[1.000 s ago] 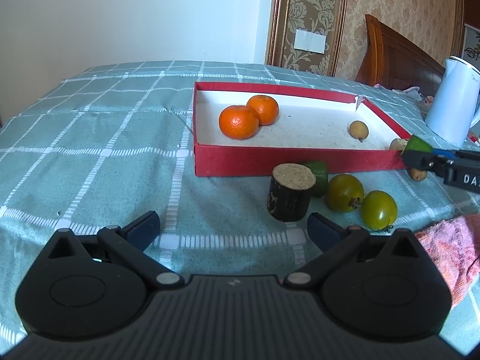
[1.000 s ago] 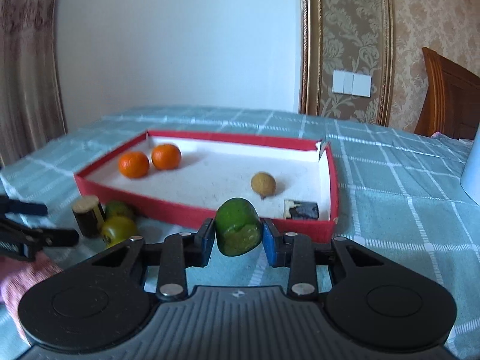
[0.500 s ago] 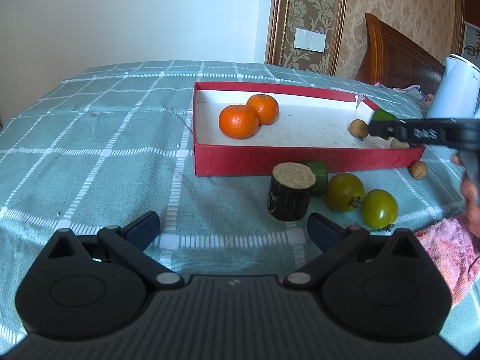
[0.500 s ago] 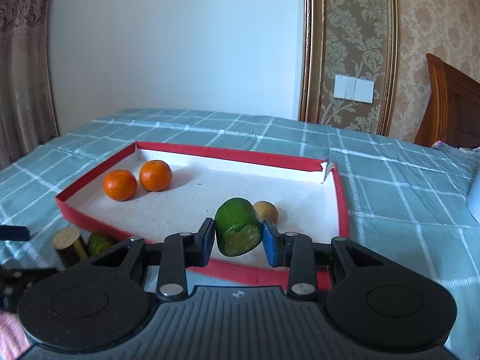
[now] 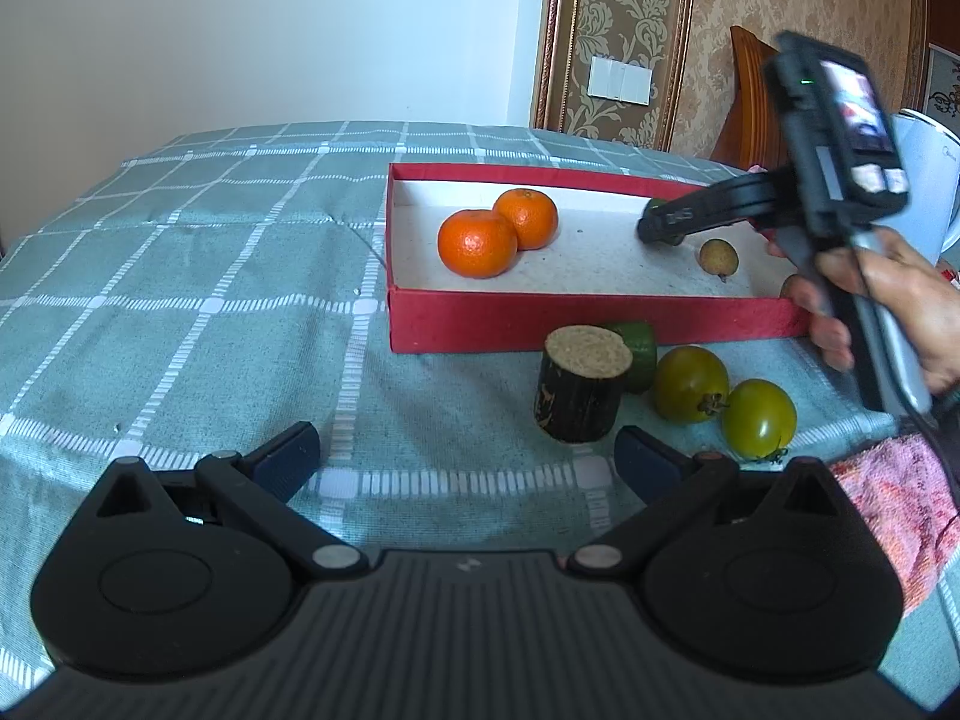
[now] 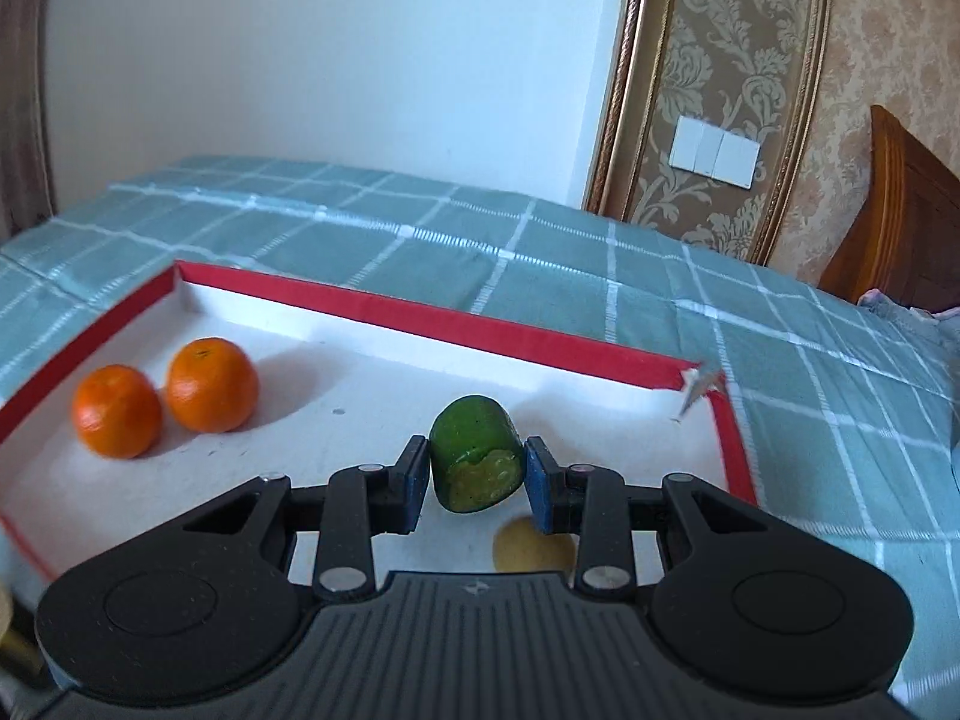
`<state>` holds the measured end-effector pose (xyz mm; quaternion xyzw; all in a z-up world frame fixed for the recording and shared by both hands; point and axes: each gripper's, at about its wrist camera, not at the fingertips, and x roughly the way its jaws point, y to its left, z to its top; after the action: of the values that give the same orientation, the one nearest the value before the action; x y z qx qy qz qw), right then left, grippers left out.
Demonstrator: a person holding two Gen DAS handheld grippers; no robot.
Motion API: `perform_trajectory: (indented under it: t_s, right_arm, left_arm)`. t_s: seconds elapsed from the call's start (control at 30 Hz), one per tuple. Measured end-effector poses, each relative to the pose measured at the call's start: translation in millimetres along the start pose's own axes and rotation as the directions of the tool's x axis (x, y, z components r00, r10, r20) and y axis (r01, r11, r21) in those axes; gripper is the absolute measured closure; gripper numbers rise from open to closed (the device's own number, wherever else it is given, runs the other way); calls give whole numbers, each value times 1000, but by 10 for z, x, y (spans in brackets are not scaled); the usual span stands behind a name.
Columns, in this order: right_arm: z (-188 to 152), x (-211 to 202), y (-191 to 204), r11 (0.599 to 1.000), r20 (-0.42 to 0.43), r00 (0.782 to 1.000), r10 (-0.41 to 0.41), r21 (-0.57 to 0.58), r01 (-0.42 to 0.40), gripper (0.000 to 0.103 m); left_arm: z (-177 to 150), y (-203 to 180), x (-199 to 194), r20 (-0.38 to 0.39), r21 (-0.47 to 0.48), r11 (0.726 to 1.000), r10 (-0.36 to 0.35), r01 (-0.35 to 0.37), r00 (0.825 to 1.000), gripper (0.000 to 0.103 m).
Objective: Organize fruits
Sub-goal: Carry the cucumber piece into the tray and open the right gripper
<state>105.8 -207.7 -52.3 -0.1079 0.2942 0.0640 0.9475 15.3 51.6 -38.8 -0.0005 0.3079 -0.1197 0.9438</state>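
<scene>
My right gripper is shut on a green cut fruit piece and holds it over the inside of the red box. The left wrist view shows that gripper over the box. Two oranges lie in the box's left part, also in the left wrist view. A small yellow-brown fruit lies in the box, under my right gripper. My left gripper is open and empty above the cloth. Two green tomatoes and another green piece lie before the box.
A dark cork-topped cylinder stands in front of the box. A pink towel lies at the right. A white kettle stands at the far right. The green checked tablecloth covers the table.
My right gripper has moved forward and to the left with the green piece, from the box's near right edge to over its inside. The left gripper has not moved.
</scene>
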Motion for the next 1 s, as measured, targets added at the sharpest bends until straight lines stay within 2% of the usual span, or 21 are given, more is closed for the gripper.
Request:
perform_trajectory:
  t_s: [0.1,0.2,0.93,1.0]
  right_arm:
    - [70,68,41,1000,-5,1000,-14,-10,14,70]
    - [126,111,75,999,-51,998,-36,-28,34,70]
    - [51,51,112,998,-37,999,-38,-50,36,70]
    - [45,32,122,997,-37,998,-47,-58,45,65]
  left_arm:
    - [0,2,0,0,0,1000,0,0,1000,0]
    - [2,1,0,-1,1,1000,1,-1,1000,0]
    - [2,-3,4,-2,4,1000,3,-3,1000,0]
    - [2,-3,5,-2,4,1000,2,-2,1000,0]
